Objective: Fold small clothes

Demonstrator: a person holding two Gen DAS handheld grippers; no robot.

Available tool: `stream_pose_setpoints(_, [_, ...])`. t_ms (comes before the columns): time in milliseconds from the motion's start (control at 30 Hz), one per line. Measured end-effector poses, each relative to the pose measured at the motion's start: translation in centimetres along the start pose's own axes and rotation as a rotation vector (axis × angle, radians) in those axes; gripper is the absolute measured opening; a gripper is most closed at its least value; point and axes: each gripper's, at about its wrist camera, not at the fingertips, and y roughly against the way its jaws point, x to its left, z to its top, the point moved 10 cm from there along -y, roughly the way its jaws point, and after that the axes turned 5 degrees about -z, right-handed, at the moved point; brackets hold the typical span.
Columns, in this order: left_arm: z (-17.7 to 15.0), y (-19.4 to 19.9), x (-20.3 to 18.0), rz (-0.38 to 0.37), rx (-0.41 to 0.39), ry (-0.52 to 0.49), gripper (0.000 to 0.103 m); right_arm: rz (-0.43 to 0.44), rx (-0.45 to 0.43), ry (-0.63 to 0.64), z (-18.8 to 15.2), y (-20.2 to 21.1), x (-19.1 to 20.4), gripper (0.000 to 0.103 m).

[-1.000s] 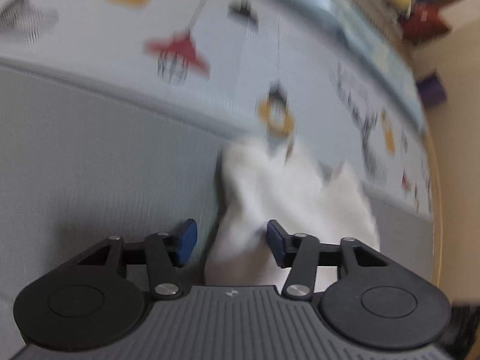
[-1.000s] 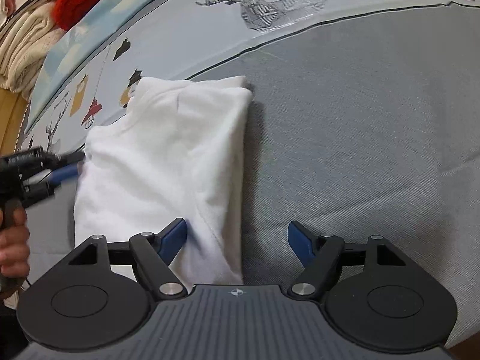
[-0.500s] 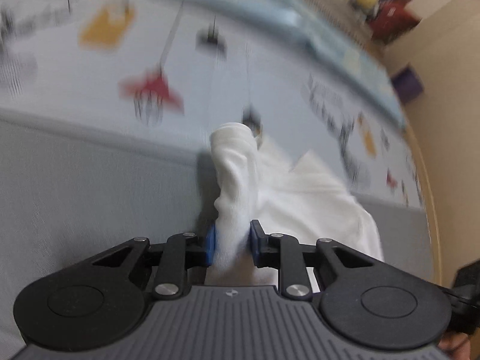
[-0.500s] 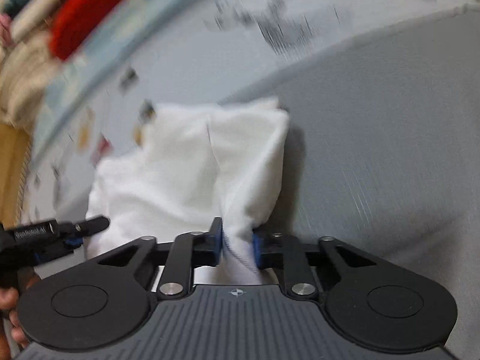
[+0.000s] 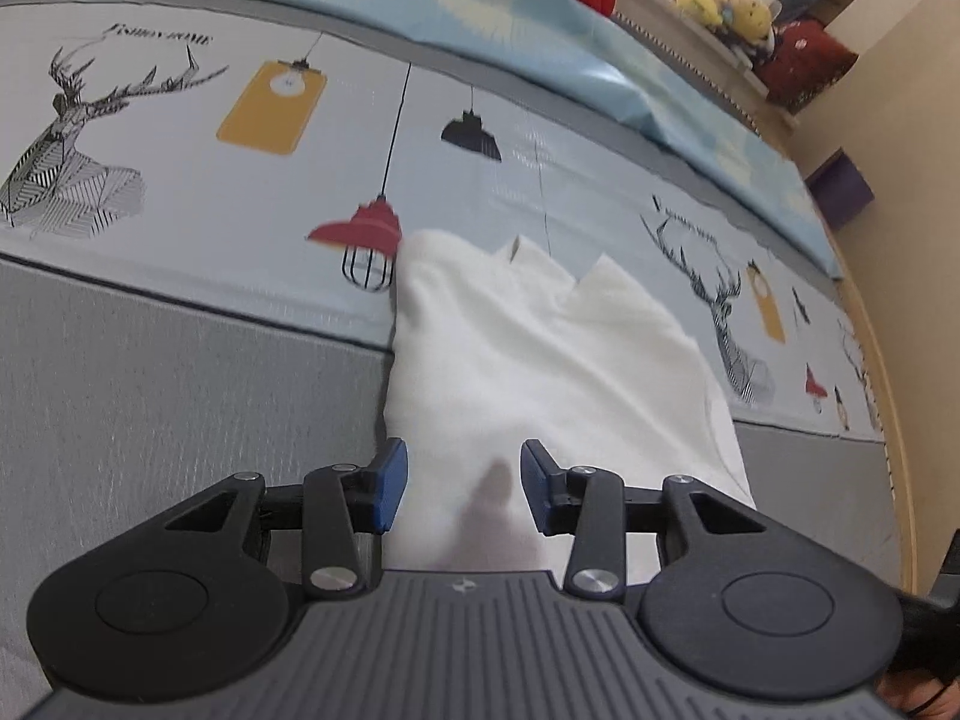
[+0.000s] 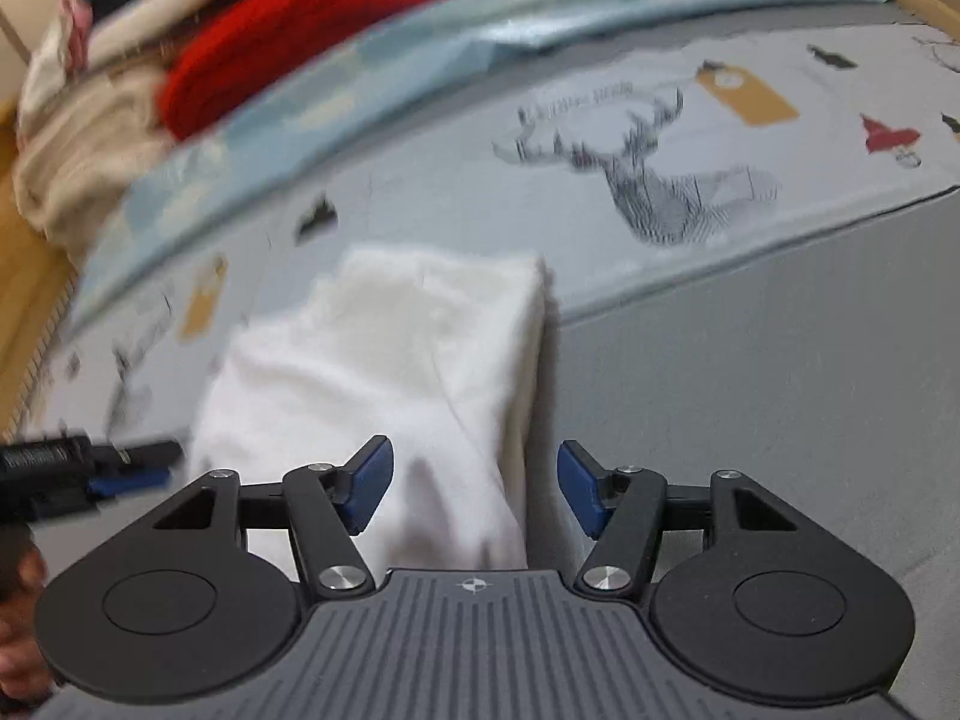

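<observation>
The soft white folded cloth is lying on the grey printed bed cover; the left claw and right claw have just been opening, letting go; a brushing pad might be undoing the fold.

Two matching handheld tools: left gripper and right gripper, each with a ribbed dark-grey housing bearing a small crosshair-like mark at its front edge. Flanked by two round black discs, black link arms pinned with silver screws, blue pads on the fingertips. Pale lettering, seemingly, on the left tool's black body, too blurred to read.
</observation>
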Motion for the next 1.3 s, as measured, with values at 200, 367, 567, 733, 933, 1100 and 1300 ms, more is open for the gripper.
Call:
stream_pose_setpoints(200, [-1.4, 0.5, -0.8, 0.013, 0.013, -0.044, 0.045, -0.119, 0.058, 0.000, -1.3, -0.5, -1.9, 0.063])
stream_pose_setpoints(367, [-3.2, 0.9, -2.2, 0.007, 0.062, -0.125, 0.045, -0.098, 0.041, 0.015, -1.6, 0.9, -1.5, 0.062])
stream_pose_setpoints(567, [-8.9, -1.1, -0.5, 0.217, 0.289, -0.312, 0.054, -0.243, 0.188, 0.138, -4.7, -0.3, -3.3, 0.060])
stream_pose_setpoints(733, [-8.8, 3.1, -2.1, 0.265, 0.184, -0.394, 0.053, -0.302, 0.130, 0.133, -4.7, 2.5, -4.6, 0.055])
stream_pose_setpoints(933, [-8.7, 12.2, -7.0, 0.264, -0.173, -0.472, 0.091, -0.184, -0.237, 0.158, -1.8, 12.2, -2.0, 0.072])
stream_pose_setpoints(1100, [-12.6, 15.6, -10.6, 0.261, -0.328, -0.451, 0.091, -0.162, -0.394, 0.213, -4.4, 18.1, -0.3, 0.094])
stream_pose_setpoints(1300, [-16.7, 14.2, -10.8, 0.282, -0.273, -0.352, 0.091, -0.148, -0.328, 0.226, -8.9, 19.1, 0.7, 0.096])
